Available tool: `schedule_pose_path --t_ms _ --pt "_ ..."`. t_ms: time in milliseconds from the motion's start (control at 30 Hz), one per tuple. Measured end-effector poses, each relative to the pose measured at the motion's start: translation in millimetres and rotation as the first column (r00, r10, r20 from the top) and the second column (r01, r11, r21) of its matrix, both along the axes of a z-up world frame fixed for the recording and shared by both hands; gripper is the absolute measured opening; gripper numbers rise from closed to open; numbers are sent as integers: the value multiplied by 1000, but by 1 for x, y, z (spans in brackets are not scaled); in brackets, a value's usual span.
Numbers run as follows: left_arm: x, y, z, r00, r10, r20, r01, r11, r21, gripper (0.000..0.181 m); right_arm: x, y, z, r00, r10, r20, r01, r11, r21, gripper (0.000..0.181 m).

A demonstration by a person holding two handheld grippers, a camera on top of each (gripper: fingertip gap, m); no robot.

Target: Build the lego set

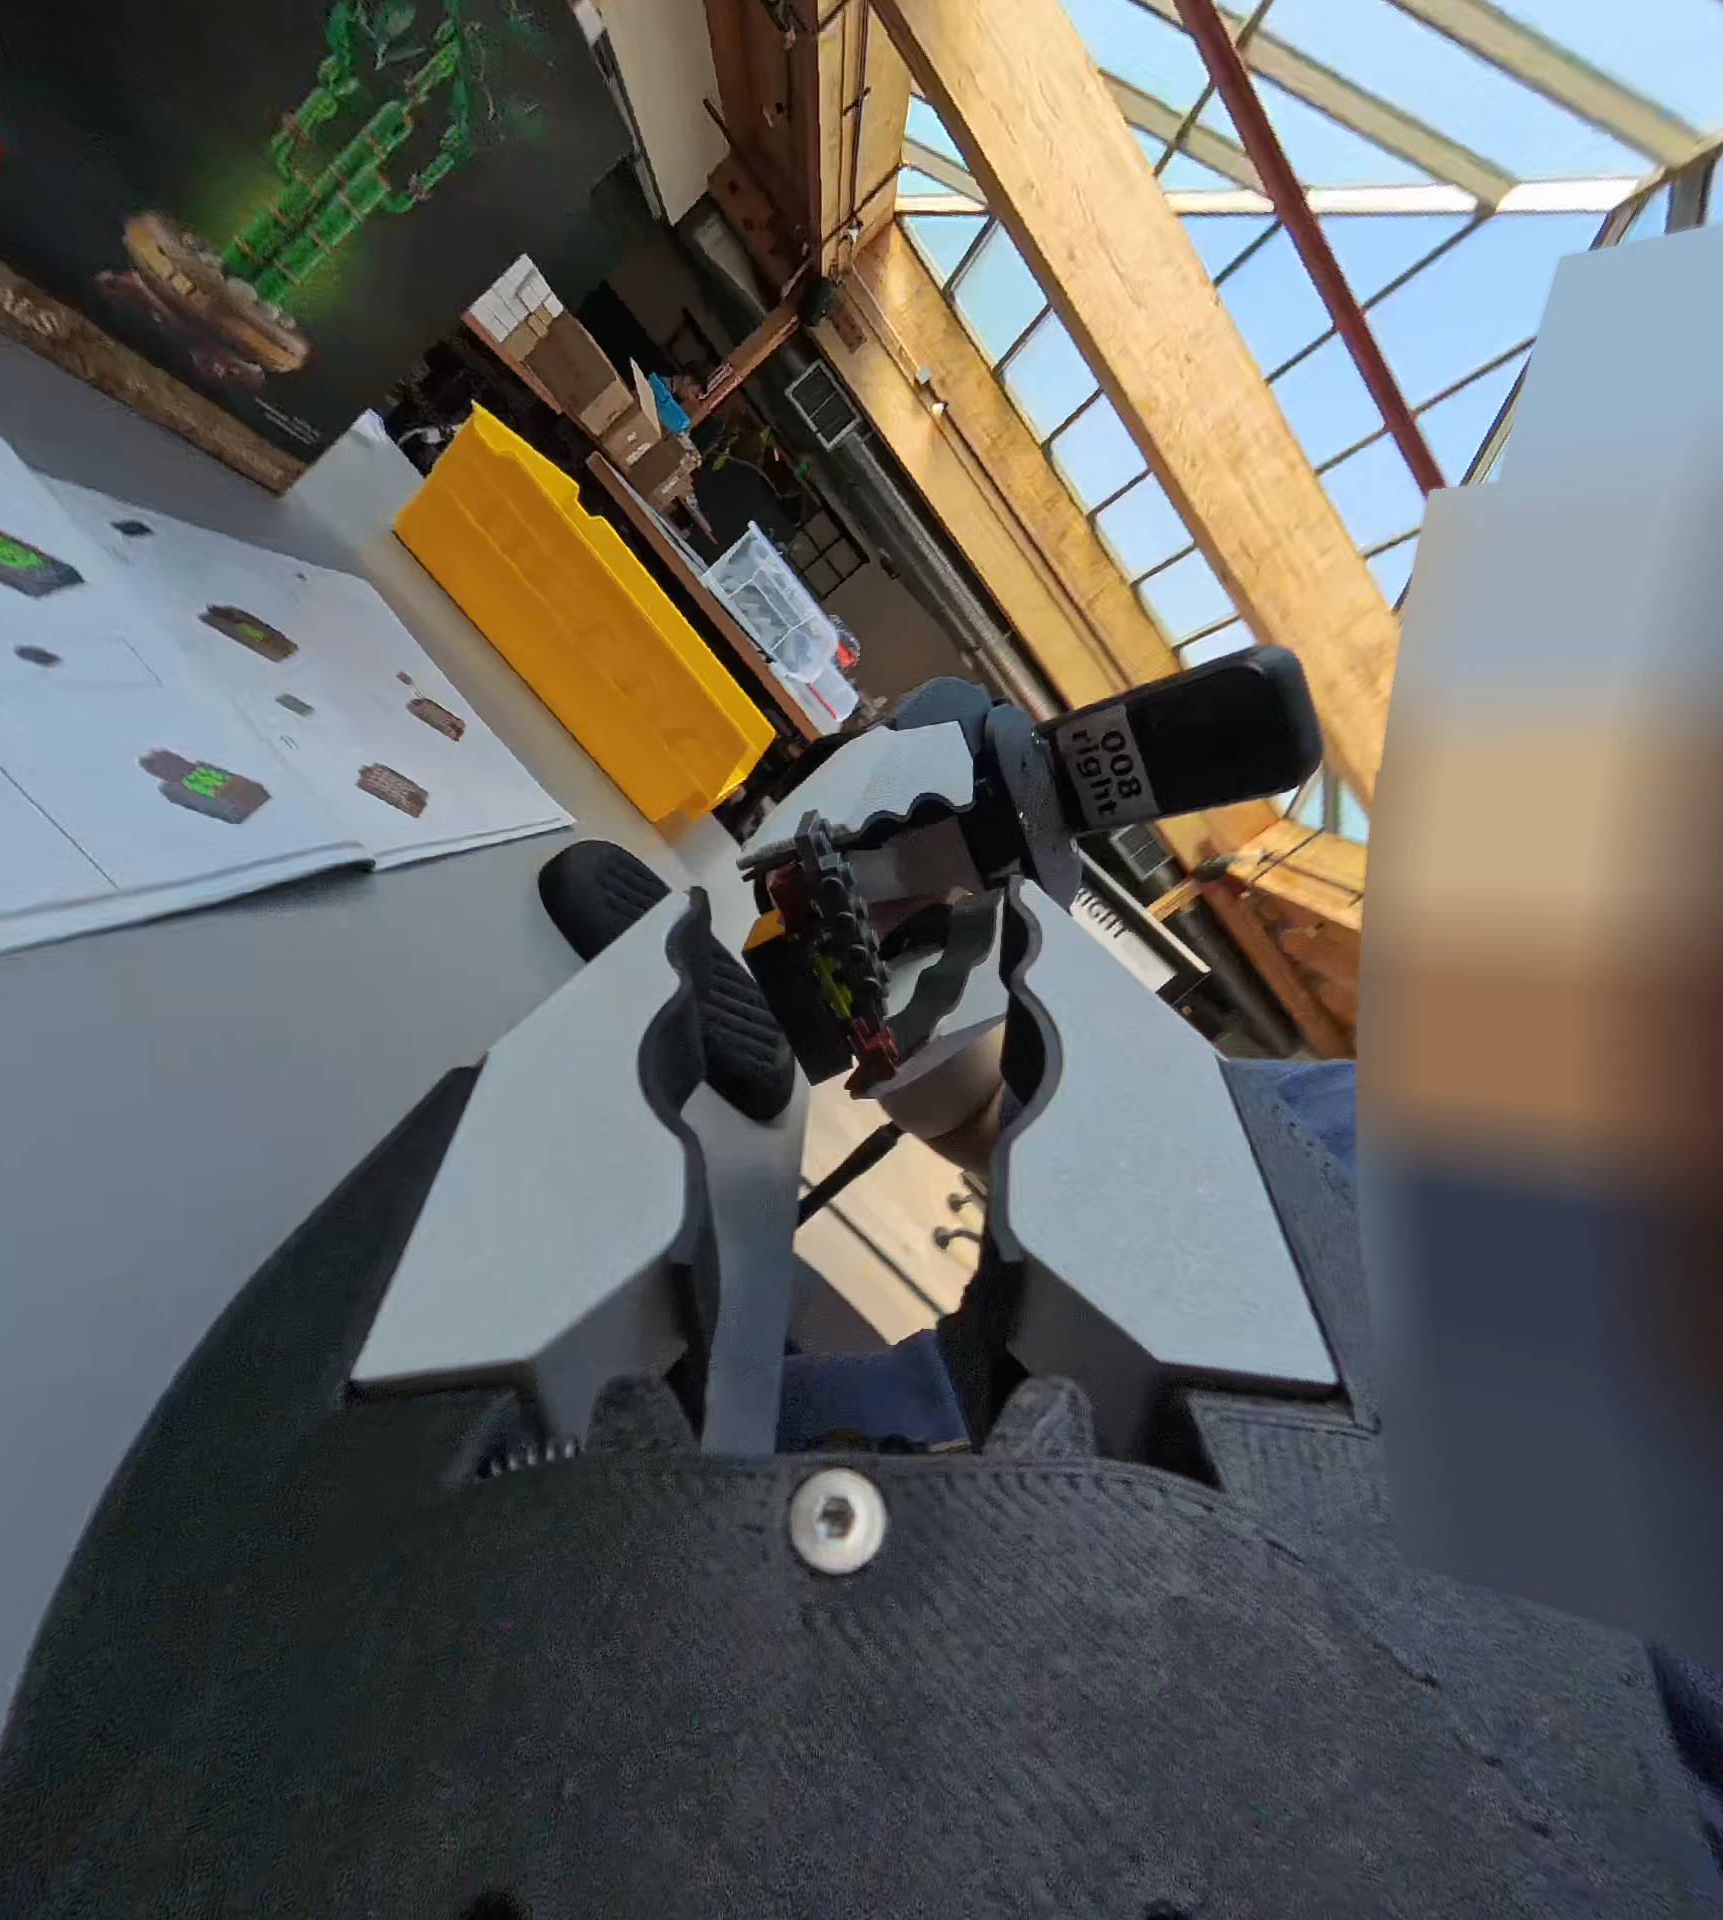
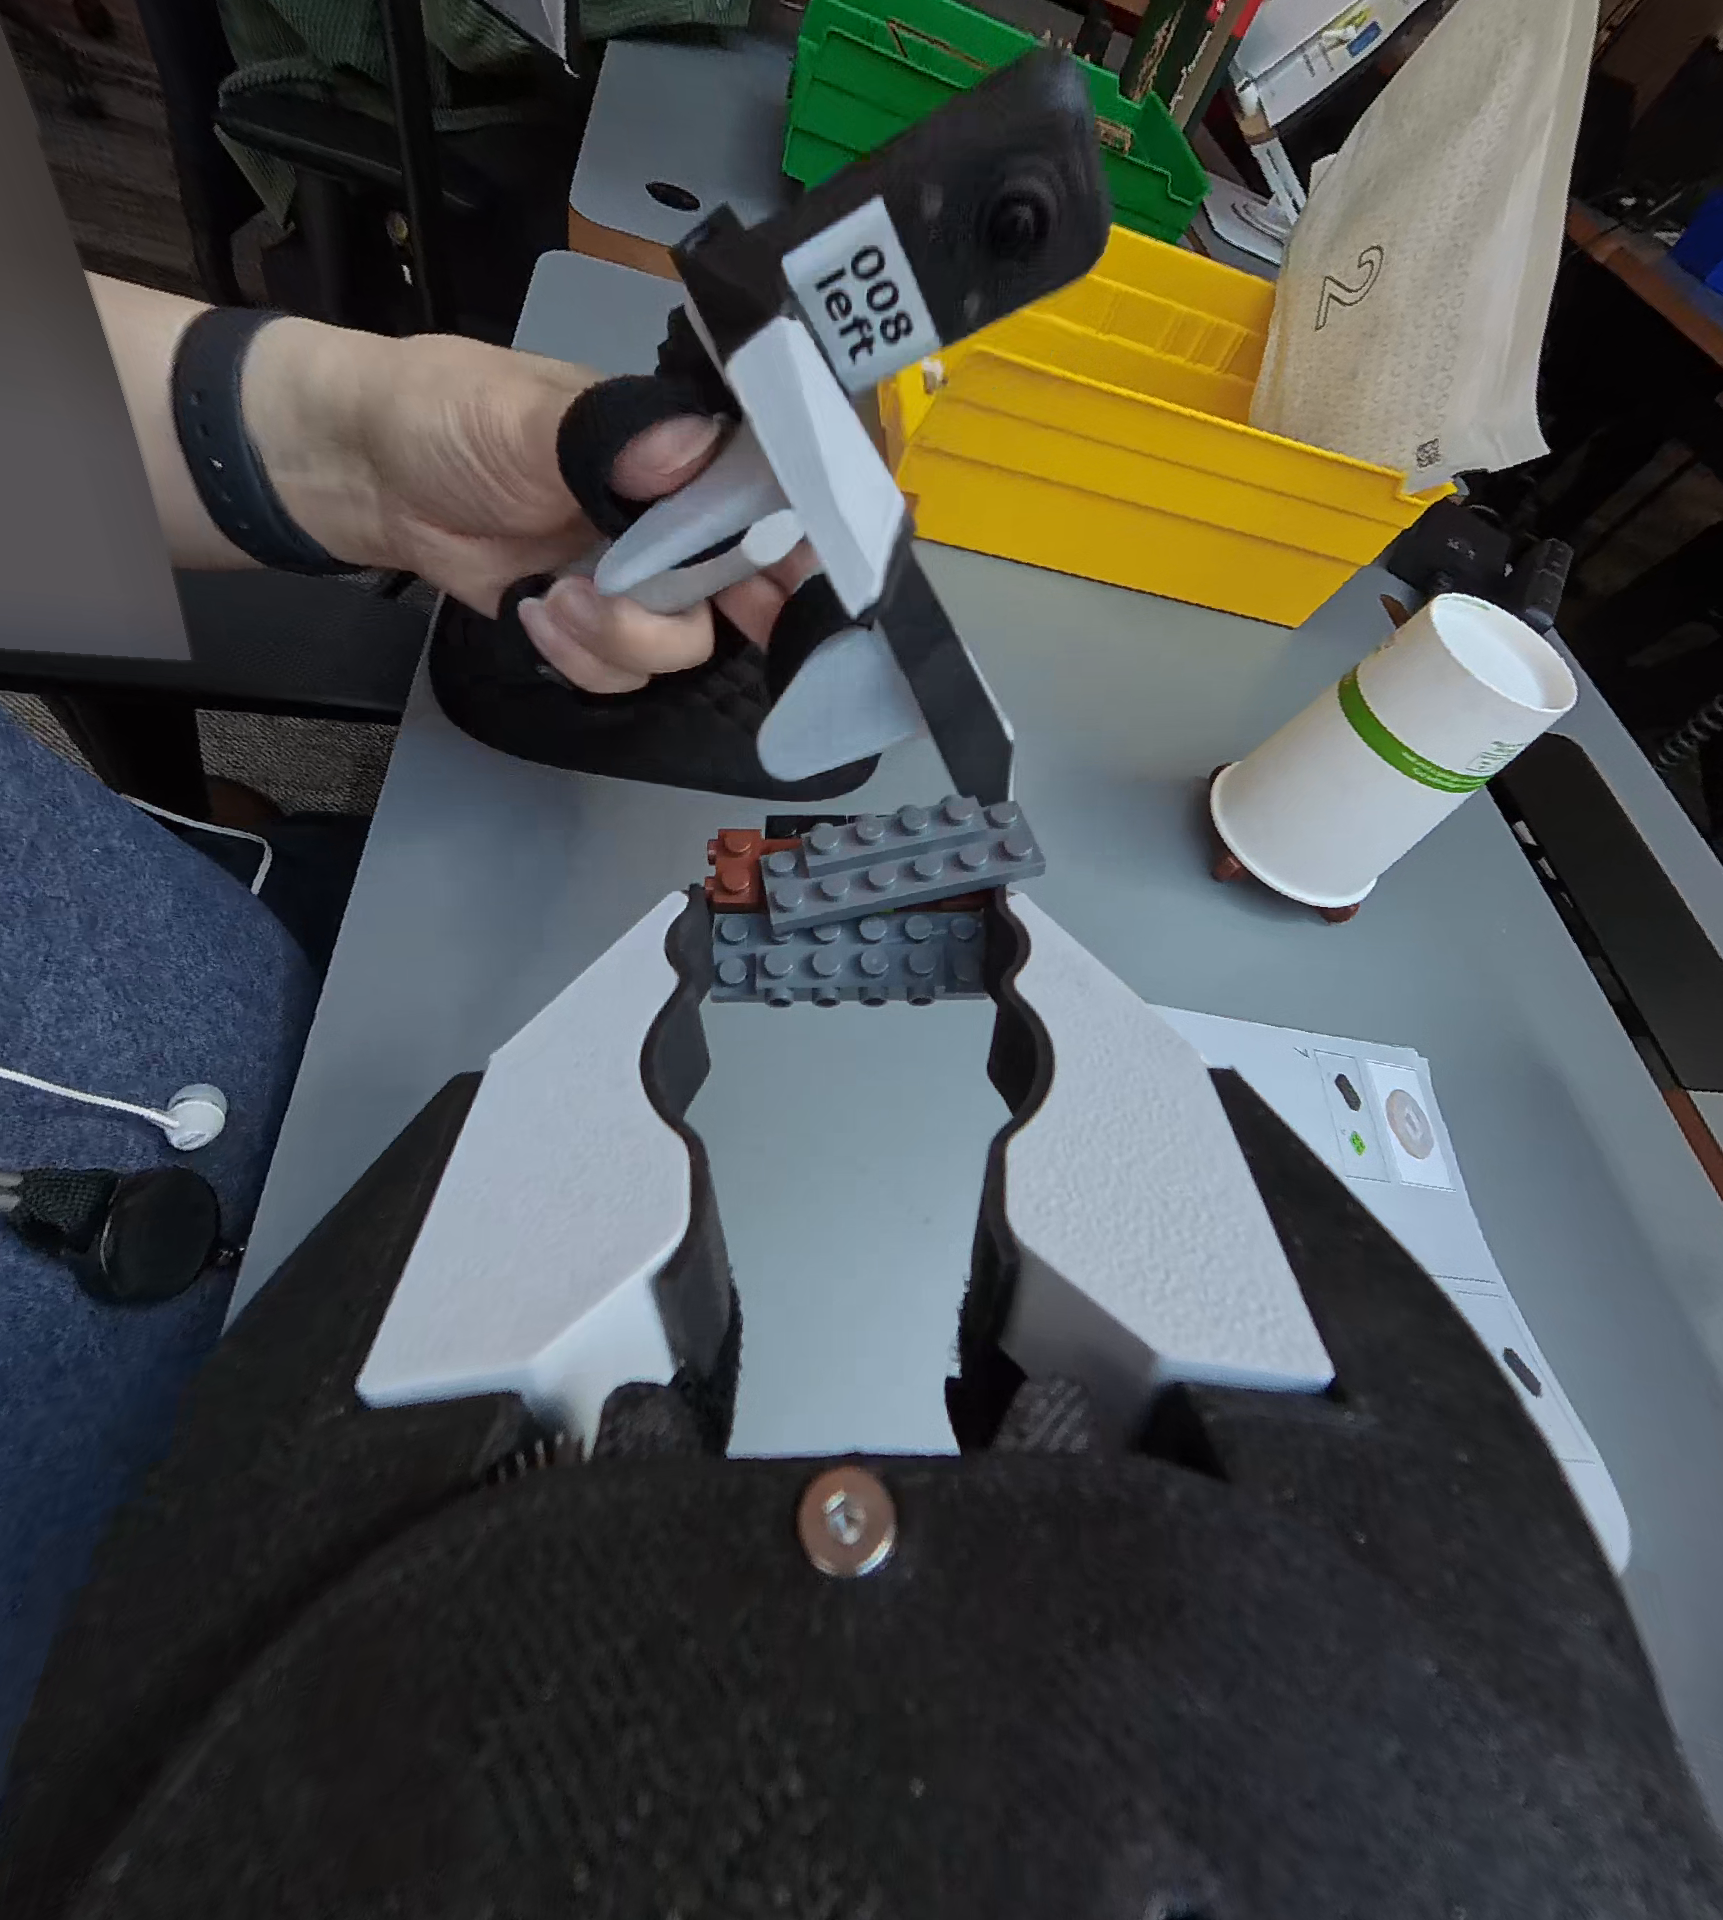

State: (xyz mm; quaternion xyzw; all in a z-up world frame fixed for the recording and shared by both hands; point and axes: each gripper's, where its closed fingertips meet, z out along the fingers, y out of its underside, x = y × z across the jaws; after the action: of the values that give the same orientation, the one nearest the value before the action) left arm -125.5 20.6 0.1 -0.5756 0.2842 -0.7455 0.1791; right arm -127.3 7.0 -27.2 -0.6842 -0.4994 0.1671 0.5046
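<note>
A small lego assembly (image 2: 846, 961) of dark grey plates, with red-brown and black bricks at its far side, is held above the grey table (image 2: 1096, 665). My right gripper (image 2: 846, 920) is shut on its lower grey plates. A loose-looking grey plate (image 2: 898, 857) lies tilted on top. My left gripper (image 2: 909, 758) comes down from above, one fingertip at the far edge of that plate. In the left wrist view the assembly (image 1: 821, 977) shows edge-on between my left gripper's (image 1: 852, 904) open fingers, close to the left finger. The right gripper (image 1: 888, 925) holds it from beyond.
An open instruction booklet (image 1: 161, 707) lies on the table and also shows in the right wrist view (image 2: 1376, 1132). A yellow bin (image 2: 1148, 457) and a green bin (image 2: 940, 94) stand behind. An upturned paper cup (image 2: 1387, 748) stands at the right. The set's box (image 1: 265, 187) stands at the back. Left and right tips are no more than a few centimetres apart.
</note>
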Motion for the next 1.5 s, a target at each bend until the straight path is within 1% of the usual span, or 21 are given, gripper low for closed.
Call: schedule_pose_path --t_ms 33,67,100,133,200,233,267,333,367,433,500,600,667,733,833,933,967,1067,1200,1333,1500 --pt "-2 -4 3 999 14 -30 -9 985 172 62 -2 -2 1 1000 7 -20 -8 1000 -17 52" --pt "-4 -7 6 997 35 -62 -12 942 335 68 -3 -3 2 999 12 -36 -13 999 -33 52" --pt "-6 -12 10 995 55 -79 -11 877 481 74 -4 -6 4 999 25 -48 -28 998 -50 52" --pt "-8 -18 14 993 63 -96 8 797 604 73 -5 -9 5 997 40 -60 -45 997 -69 52" --pt "-9 -26 17 986 95 -134 43 635 771 69 -10 -21 11 989 110 -96 -120 987 -104 52" --pt "-9 -31 19 986 93 -140 61 576 815 70 -12 -26 14 984 137 -113 -150 981 -120 52" --pt "-9 -35 20 987 76 -145 82 536 840 69 -13 -29 17 980 155 -126 -172 976 -131 52" --pt "-12 -48 19 984 -4 -177 157 481 862 65 -14 -40 24 964 219 -149 -242 958 -154 52" --pt "-13 -53 20 982 -34 -184 180 454 873 58 -13 -43 27 958 242 -154 -267 950 -164 52" --pt "-17 -60 24 978 -81 -191 207 363 908 48 -11 -49 33 940 297 -170 -326 927 -185 52" --pt "-20 -67 36 977 -104 -187 207 235 950 38 -9 -54 41 921 336 -196 -374 903 -211 52" --pt "-21 -79 45 960 -120 -253 254 -5 967 28 -7 -69 51 875 432 -220 -478 846 -237 52" --pt "-20 -88 48 928 -164 -333 319 -108 942 26 -6 -73 53 864 468 -188 -502 831 -240 52" --pt "-16 -98 55 896 -233 -379 353 -147 924 24 -6 -78 52 850 502 -158 -526 811 -257 52" --pt "-9 -103 62 846 -317 -428 386 -189 903 9 -6 -85 57 824 537 -179 -566 772 -288 52" --pt "-1 -108 58 785 -363 -503 471 -178 864 18 -4 -88 62 812 549 -197 -583 753 -304 52" --pt "3 -109 58 777 -372 -508 478 -177 860 20 -3 -88 63 810 550 -201 -586 751 -305 52" --pt "9 -110 54 759 -391 -520 482 -199 853 14 1 -91 68 803 554 -219 -596 743 -306 52" --pt "10 -115 54 723 -422 -547 516 -197 834 15 4 -95 70 796 558 -235 -605 739 -297 52" --pt "12 -117 56 718 -428 -549 516 -201 833 7 5 -99 71 778 566 -274 -627 725 -285 52" --pt "5 -128 67 692 -495 -526 526 -154 836 7 7 -103 74 748 582 -320 -661 702 -267 52"
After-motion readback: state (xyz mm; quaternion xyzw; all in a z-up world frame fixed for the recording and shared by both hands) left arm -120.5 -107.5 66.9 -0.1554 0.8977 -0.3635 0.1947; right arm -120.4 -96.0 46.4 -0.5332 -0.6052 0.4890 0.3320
